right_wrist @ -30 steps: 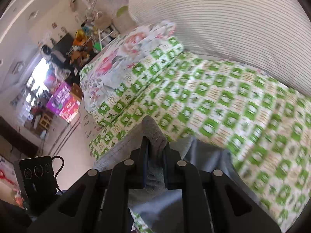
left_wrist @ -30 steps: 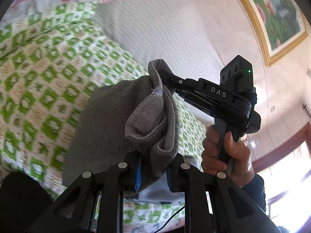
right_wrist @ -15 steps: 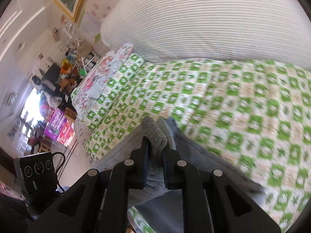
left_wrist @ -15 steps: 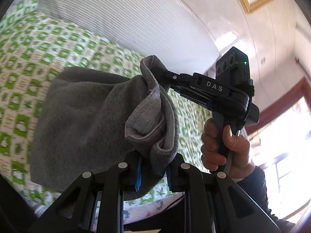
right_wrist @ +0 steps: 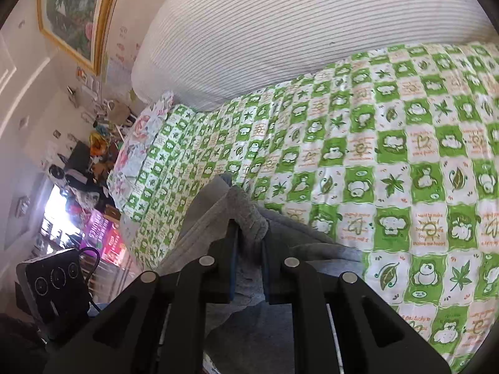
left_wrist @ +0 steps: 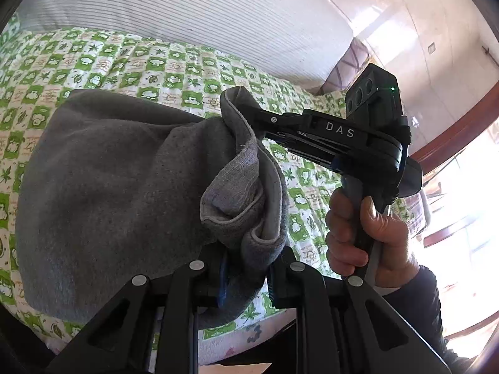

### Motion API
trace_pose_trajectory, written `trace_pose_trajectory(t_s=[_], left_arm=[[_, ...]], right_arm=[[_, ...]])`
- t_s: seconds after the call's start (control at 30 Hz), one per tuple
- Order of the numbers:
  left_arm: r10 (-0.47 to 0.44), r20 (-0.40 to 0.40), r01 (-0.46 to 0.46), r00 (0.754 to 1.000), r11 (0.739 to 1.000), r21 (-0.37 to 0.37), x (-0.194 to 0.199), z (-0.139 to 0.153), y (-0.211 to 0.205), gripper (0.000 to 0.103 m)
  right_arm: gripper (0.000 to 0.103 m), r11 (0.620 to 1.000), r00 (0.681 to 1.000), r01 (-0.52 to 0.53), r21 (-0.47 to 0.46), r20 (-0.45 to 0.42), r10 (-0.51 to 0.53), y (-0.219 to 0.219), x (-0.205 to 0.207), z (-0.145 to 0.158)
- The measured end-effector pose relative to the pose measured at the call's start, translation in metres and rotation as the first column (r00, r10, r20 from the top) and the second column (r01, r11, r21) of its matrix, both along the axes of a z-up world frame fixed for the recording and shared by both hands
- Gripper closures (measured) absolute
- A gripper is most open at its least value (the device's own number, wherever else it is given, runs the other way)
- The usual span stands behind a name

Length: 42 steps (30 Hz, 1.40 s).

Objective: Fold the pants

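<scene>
The grey pants (left_wrist: pixel 109 187) hang over the bed's green-and-white checked sheet (left_wrist: pixel 156 59), held up by both grippers. My left gripper (left_wrist: pixel 246 268) is shut on a bunched edge of the pants at the bottom of its view. My right gripper (left_wrist: pixel 246 118) shows in the left wrist view, shut on another part of the same edge, with the hand (left_wrist: pixel 365 237) on its handle. In the right wrist view my right gripper (right_wrist: pixel 249 233) is shut on the grey fabric (right_wrist: pixel 246 208), which drapes down below the fingers.
A large white striped pillow (right_wrist: pixel 296 31) lies at the head of the bed. A floral cover (right_wrist: pixel 140 143) lies at the bed's far side. A framed picture (right_wrist: pixel 71 9) hangs on the wall. Cluttered shelves (right_wrist: pixel 90 162) stand beyond the bed. A bright window (left_wrist: pixel 461 218) is at the right.
Both grippers have swung with the pants, so the views turned toward the pillow and more of the sheet shows. The grips on the pants have not changed.
</scene>
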<state>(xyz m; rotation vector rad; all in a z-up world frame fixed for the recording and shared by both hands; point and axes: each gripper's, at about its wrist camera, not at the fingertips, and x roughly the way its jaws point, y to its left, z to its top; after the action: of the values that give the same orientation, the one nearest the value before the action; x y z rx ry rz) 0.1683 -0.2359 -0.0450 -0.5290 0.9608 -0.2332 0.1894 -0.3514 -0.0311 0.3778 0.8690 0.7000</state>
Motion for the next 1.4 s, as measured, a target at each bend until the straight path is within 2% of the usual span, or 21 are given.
trace_pose_trajectory(t_s=[0.43, 0.57, 0.6, 0.7, 0.77, 0.87, 0.93, 1.13, 1.27, 1.4], left_arm=[[-0.042, -0.002, 0.042, 0.999, 0.996, 0.084, 0.003, -0.001, -0.032, 0.084], [-0.049, -0.049, 0.053, 0.998, 0.995, 0.086, 0.011, -0.018, -0.037, 0.083], [-0.051, -0.061, 0.056, 0.997, 0.995, 0.085, 0.012, -0.021, -0.038, 0.083], [-0.053, -0.075, 0.059, 0.996, 0.995, 0.082, 0.012, -0.024, -0.038, 0.076], [-0.062, -0.079, 0.067, 0.995, 0.996, 0.059, 0.01, -0.023, -0.036, 0.06], [-0.075, -0.073, 0.077, 0.995, 0.996, 0.038, 0.004, -0.018, -0.035, 0.046], [-0.087, -0.066, 0.089, 0.994, 0.996, 0.032, -0.002, -0.014, -0.034, 0.044], [-0.095, -0.053, 0.094, 0.994, 0.995, -0.012, -0.025, -0.01, -0.019, 0.041], [-0.065, -0.04, 0.064, 0.997, 0.998, -0.028, -0.039, -0.006, 0.002, 0.041], [-0.015, -0.023, 0.015, 1.0, 1.0, -0.016, -0.048, -0.003, 0.027, 0.04]], right_arm=[[0.089, 0.993, 0.999, 0.03, 0.11, 0.014, -0.032, -0.032, -0.005, -0.012], [0.087, 0.992, 0.998, 0.065, 0.11, -0.004, -0.065, -0.041, -0.004, -0.024], [0.083, 0.99, 0.997, 0.076, 0.116, -0.018, -0.075, -0.044, -0.004, -0.03], [0.071, 0.986, 0.993, 0.12, 0.115, -0.032, -0.117, -0.052, -0.007, -0.035], [0.069, 0.981, 0.989, 0.146, 0.129, -0.029, -0.144, -0.06, -0.012, -0.032], [0.069, 0.972, 0.982, 0.189, 0.138, -0.009, -0.19, -0.072, -0.024, -0.023], [0.066, 0.967, 0.976, 0.217, 0.132, -0.003, -0.219, -0.078, -0.034, -0.019], [0.066, 0.952, 0.96, 0.274, 0.138, 0.02, -0.279, -0.087, -0.067, -0.007], [0.066, 0.952, 0.96, 0.269, 0.147, 0.04, -0.278, -0.08, -0.082, 0.003], [0.065, 0.964, 0.966, 0.24, 0.111, 0.075, -0.249, -0.057, -0.096, 0.014]])
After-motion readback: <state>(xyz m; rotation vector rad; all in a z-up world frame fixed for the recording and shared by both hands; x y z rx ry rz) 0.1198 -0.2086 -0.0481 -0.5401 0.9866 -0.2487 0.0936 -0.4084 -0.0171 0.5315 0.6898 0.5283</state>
